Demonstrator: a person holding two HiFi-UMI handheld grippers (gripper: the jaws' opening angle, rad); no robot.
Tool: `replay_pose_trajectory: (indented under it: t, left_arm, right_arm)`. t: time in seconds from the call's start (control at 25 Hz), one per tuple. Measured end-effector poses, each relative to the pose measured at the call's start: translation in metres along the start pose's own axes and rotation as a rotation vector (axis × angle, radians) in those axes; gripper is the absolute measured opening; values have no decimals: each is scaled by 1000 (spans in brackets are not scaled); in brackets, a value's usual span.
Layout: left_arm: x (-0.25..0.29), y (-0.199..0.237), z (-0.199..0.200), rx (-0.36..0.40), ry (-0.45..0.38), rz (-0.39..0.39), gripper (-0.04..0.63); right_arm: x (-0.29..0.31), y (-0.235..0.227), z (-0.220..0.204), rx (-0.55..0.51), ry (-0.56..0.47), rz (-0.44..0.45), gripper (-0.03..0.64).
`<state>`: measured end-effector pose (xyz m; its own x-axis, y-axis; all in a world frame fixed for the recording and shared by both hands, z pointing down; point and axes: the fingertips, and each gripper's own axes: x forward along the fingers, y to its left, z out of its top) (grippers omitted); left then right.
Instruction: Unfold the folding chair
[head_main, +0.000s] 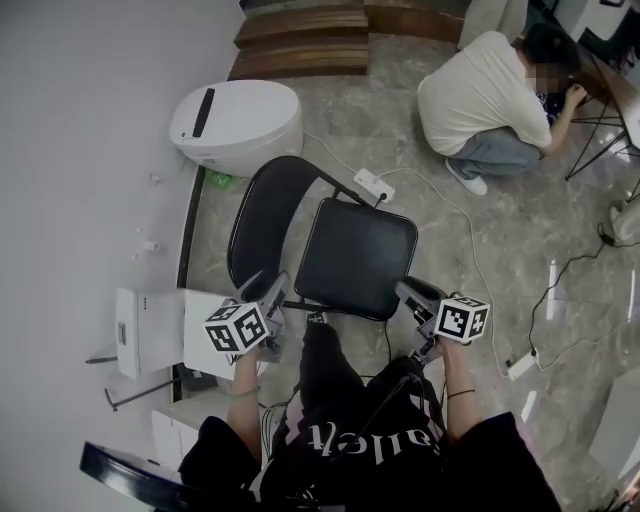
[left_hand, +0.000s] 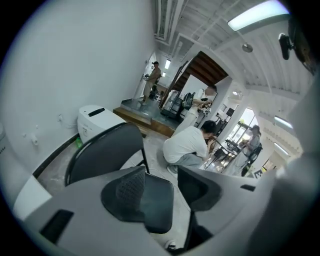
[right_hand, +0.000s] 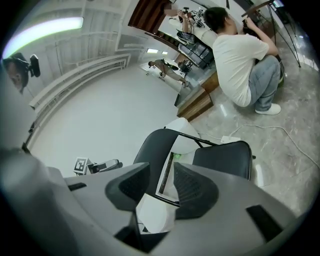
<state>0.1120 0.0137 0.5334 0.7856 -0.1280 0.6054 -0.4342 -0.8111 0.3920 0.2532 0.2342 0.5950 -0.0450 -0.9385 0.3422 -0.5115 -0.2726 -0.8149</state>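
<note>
The black folding chair stands opened on the stone floor, its seat (head_main: 355, 258) level and its curved backrest (head_main: 272, 205) tilted toward the wall. My left gripper (head_main: 262, 292) hangs open just off the seat's near left corner, touching nothing. My right gripper (head_main: 416, 297) is open by the near right corner, also empty. In the left gripper view the backrest (left_hand: 102, 150) and seat (left_hand: 159, 207) show past the open gripper (left_hand: 161, 180). In the right gripper view the backrest (right_hand: 154, 150) and seat (right_hand: 223, 157) lie beyond the open gripper (right_hand: 160, 176).
A white rounded appliance (head_main: 237, 122) sits behind the chair against the wall. A person (head_main: 490, 100) crouches at the far right. A power strip (head_main: 373, 184) and cables trail over the floor; another strip (head_main: 522, 364) lies at right. White boxes (head_main: 145, 330) stand at left.
</note>
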Motion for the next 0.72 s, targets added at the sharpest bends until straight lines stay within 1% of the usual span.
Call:
replay_pose_trajectory:
  t: [0.08,0.16,0.28,0.4,0.48,0.6,0.72]
  left_arm:
    - [2,-34,-9,1,-10,-30,199]
    - [0,-66,-22,5,-21,-41,199]
    - [-8,-111,-41,-3,-55,-41,199]
    - [-18,-153,-68,-36,-78,-29,199]
    - [-27,-174,-90,-64,-77,-15,195]
    - [-42,-196,-123,-101,-59,18,168]
    - [-52,-205,-138,-105,-47,46,123]
  right_arm:
    - [-20,6,2,-13,0,17,152]
    - [-42,11,1,-19,3,37,150]
    - [-73,19,2,-33,7,75,141]
    - [-103,27,3,-52,26,119,132]
    - [-119,30,-2,-66,51,135,126]
    - [-135,44,-16,-53,96,169,121]
    - [-145,52,-26,-48,110,176,110]
